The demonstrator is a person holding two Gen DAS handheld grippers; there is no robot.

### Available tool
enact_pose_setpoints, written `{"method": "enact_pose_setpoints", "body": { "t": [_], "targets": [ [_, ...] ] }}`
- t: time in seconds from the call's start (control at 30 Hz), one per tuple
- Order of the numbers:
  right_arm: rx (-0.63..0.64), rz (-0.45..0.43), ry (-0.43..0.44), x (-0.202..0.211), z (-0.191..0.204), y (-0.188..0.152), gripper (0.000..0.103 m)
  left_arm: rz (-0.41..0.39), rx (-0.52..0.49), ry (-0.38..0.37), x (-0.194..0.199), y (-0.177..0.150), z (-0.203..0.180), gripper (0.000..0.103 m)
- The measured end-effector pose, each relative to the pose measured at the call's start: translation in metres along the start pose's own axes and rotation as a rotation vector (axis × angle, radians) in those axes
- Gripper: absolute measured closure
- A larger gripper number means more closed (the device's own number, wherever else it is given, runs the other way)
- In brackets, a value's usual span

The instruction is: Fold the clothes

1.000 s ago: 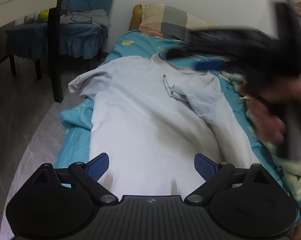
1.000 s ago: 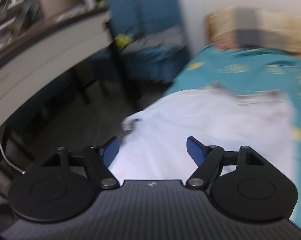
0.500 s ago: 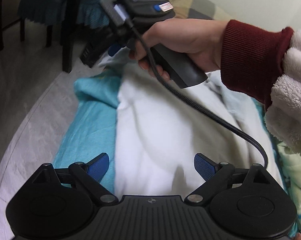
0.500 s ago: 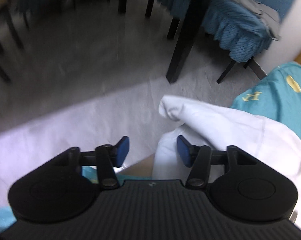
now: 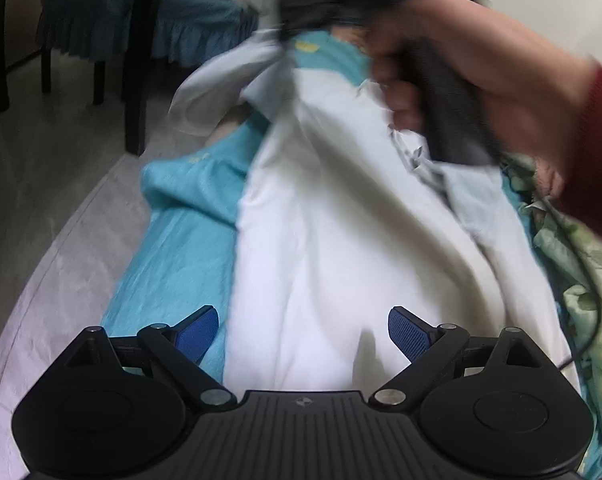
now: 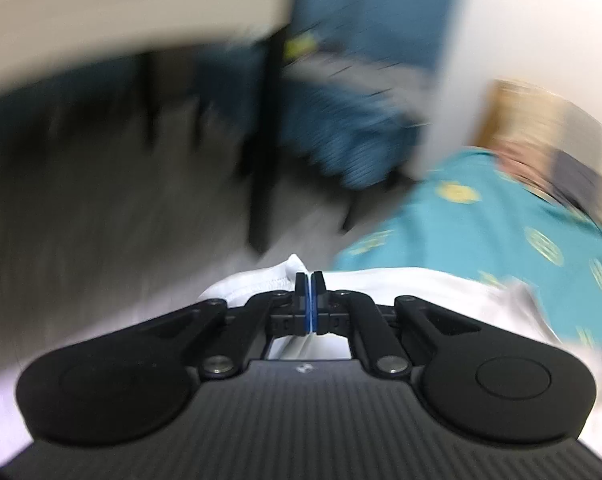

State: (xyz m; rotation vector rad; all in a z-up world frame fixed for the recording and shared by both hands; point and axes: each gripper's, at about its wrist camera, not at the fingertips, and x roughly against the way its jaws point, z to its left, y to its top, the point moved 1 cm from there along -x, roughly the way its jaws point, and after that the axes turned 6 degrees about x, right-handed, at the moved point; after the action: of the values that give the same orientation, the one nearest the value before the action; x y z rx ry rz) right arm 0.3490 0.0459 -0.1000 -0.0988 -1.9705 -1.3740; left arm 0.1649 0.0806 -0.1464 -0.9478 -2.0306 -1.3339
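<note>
A white shirt (image 5: 341, 220) lies lengthwise on a bed with a teal sheet (image 5: 173, 240). My left gripper (image 5: 303, 330) is open and empty, its blue pads hovering over the shirt's near hem. My right gripper (image 6: 309, 280) is shut on the shirt's left sleeve (image 6: 261, 280) and holds it lifted. In the left wrist view the hand with the right gripper's handle (image 5: 445, 104) is above the shirt's upper part, with the sleeve (image 5: 229, 76) pulled up beneath it. Both views are blurred.
A dark table leg (image 5: 137, 80) and a chair with a blue frilled cover (image 5: 149, 20) stand on the grey floor left of the bed. A pillow (image 6: 541, 128) lies at the bed's head. A green patterned blanket (image 5: 581, 280) is bunched along the right.
My right gripper has closed on the left sleeve and lifted it up and inward over the shirt. My left gripper has stayed open over the hem.
</note>
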Motion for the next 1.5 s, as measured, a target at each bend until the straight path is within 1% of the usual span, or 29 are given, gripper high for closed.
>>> {"method": "enact_pose_setpoints", "body": {
  "t": [0.03,0.07,0.13,0.2,0.27,0.33,0.4,0.47,0.57,0.6,0.7,0.73,0.77,0.8,0.87,0.97,1.0,1.07,1.1,1.2,1.33,1.5],
  "targets": [
    [-0.096,-0.038,-0.029,0.018,-0.02,-0.007,0.1,-0.017,-0.01,-0.006,0.001,0.001,-0.004,0.009],
    [-0.189,-0.066,-0.062,0.035,-0.039,-0.021,0.1,-0.035,-0.019,-0.012,0.001,0.003,-0.007,0.009],
    [-0.355,-0.089,-0.133,0.058,-0.073,-0.054,0.1,-0.062,-0.035,-0.028,0.006,0.003,-0.015,0.009],
    [-0.49,-0.088,-0.207,0.075,-0.101,-0.093,0.1,-0.086,-0.06,-0.045,0.009,0.001,-0.024,0.009],
    [-0.591,-0.058,-0.26,0.084,-0.12,-0.128,0.099,-0.097,-0.083,-0.059,0.01,-0.001,-0.032,0.009],
    [-0.685,0.0,-0.258,0.086,-0.133,-0.163,0.099,-0.098,-0.099,-0.06,0.007,-0.003,-0.038,0.009],
    [-0.747,0.038,-0.239,0.084,-0.139,-0.189,0.099,-0.098,-0.116,-0.061,0.004,-0.005,-0.045,0.009],
    [-0.775,0.033,-0.217,0.09,-0.139,-0.201,0.099,-0.1,-0.12,-0.056,-0.003,-0.006,-0.045,0.009],
    [-0.832,0.029,-0.149,0.1,-0.146,-0.205,0.096,-0.112,-0.123,-0.061,-0.005,-0.005,-0.043,0.009],
    [-0.828,0.038,-0.141,0.108,-0.145,-0.202,0.096,-0.117,-0.127,-0.06,-0.006,-0.004,-0.043,0.009],
    [-0.761,0.052,-0.148,0.139,-0.141,-0.192,0.093,-0.132,-0.139,-0.058,-0.005,-0.005,-0.045,0.009],
    [-0.744,0.051,-0.145,0.151,-0.14,-0.188,0.087,-0.133,-0.143,-0.056,-0.003,-0.006,-0.046,0.009],
    [-0.735,0.044,-0.143,0.165,-0.14,-0.186,0.076,-0.137,-0.15,-0.057,-0.002,-0.007,-0.048,0.009],
    [-0.73,0.034,-0.138,0.182,-0.136,-0.184,0.07,-0.141,-0.157,-0.057,0.001,-0.009,-0.051,0.009],
    [-0.722,0.012,-0.134,0.216,-0.128,-0.182,0.052,-0.148,-0.173,-0.058,0.006,-0.012,-0.056,0.009],
    [-0.686,-0.013,-0.138,0.269,-0.103,-0.183,0.045,-0.168,-0.201,-0.076,0.016,-0.023,-0.068,0.009],
    [-0.672,-0.027,-0.143,0.286,-0.094,-0.184,0.041,-0.175,-0.216,-0.072,0.019,-0.026,-0.073,0.009],
    [-0.632,-0.042,-0.153,0.312,-0.078,-0.189,0.023,-0.186,-0.245,-0.061,0.023,-0.033,-0.08,0.009],
    [-0.611,-0.051,-0.164,0.321,-0.071,-0.192,0.022,-0.191,-0.258,-0.052,0.027,-0.036,-0.084,0.009],
    [-0.569,-0.078,-0.184,0.342,-0.06,-0.198,0.023,-0.203,-0.279,-0.042,0.036,-0.045,-0.091,0.009],
    [-0.55,-0.115,-0.194,0.357,-0.059,-0.203,0.023,-0.233,-0.295,-0.054,0.051,-0.054,-0.095,0.009],
    [-0.518,-0.148,-0.207,0.366,-0.063,-0.203,0.023,-0.236,-0.281,-0.024,0.063,-0.063,-0.09,0.009]
  ]
}}
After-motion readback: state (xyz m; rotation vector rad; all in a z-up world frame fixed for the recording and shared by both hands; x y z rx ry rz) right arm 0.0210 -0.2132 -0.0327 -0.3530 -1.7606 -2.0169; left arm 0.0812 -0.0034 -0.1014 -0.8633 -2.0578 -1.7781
